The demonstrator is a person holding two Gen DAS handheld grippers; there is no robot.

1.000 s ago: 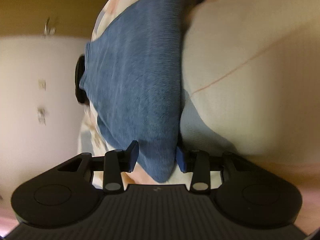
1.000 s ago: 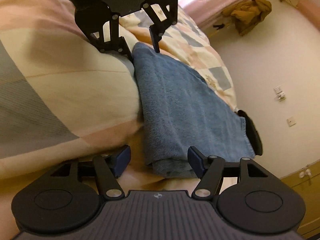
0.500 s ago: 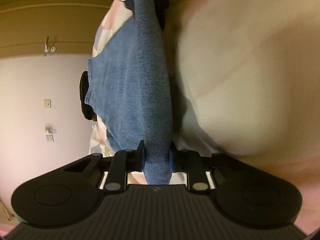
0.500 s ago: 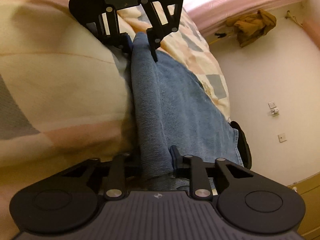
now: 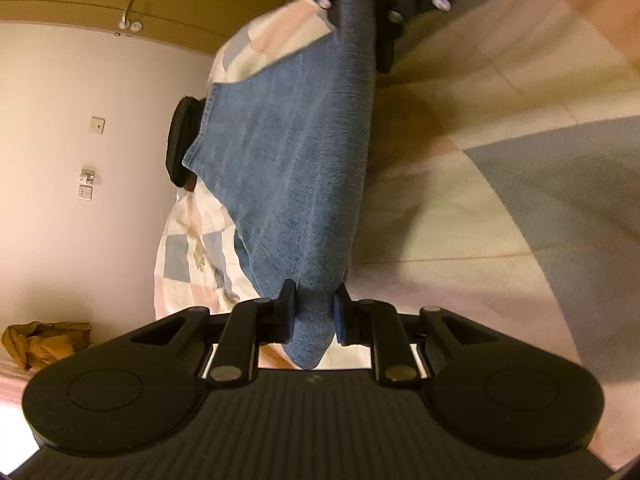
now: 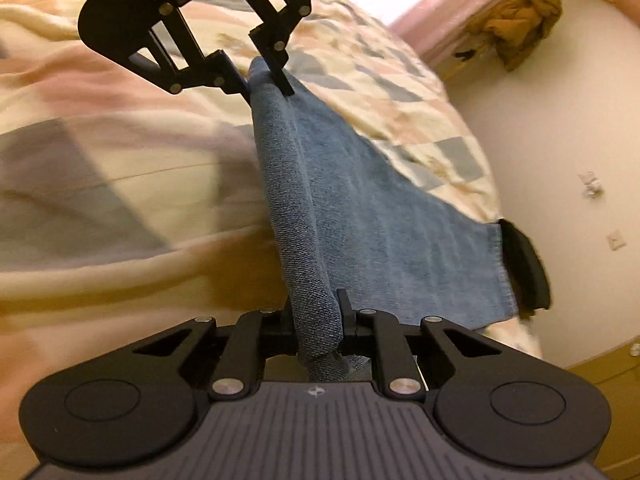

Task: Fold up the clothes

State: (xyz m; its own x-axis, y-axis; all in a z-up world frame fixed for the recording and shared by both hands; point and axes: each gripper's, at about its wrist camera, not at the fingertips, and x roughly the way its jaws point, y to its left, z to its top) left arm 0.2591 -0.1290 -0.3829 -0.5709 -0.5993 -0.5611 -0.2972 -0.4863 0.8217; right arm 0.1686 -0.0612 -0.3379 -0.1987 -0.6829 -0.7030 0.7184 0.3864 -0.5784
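Here the bed (image 6: 120,208), spread with a patchwork quilt (image 5: 500,208) of cream, pink and grey squares, fills most of both frames. Over its middle runs a blue towel (image 5: 296,184), its folded edge raised between the two grippers and the rest sloping down onto the quilt toward the pale wall. At the bottom centre of the left wrist frame, the left gripper (image 5: 314,312) is clamped on one end of that fold. The right gripper (image 6: 316,316), bottom centre of its own frame, is still tightening on the opposite end, cloth pinched between its pads. A black object (image 6: 524,268) peeks out past the towel's far hem.
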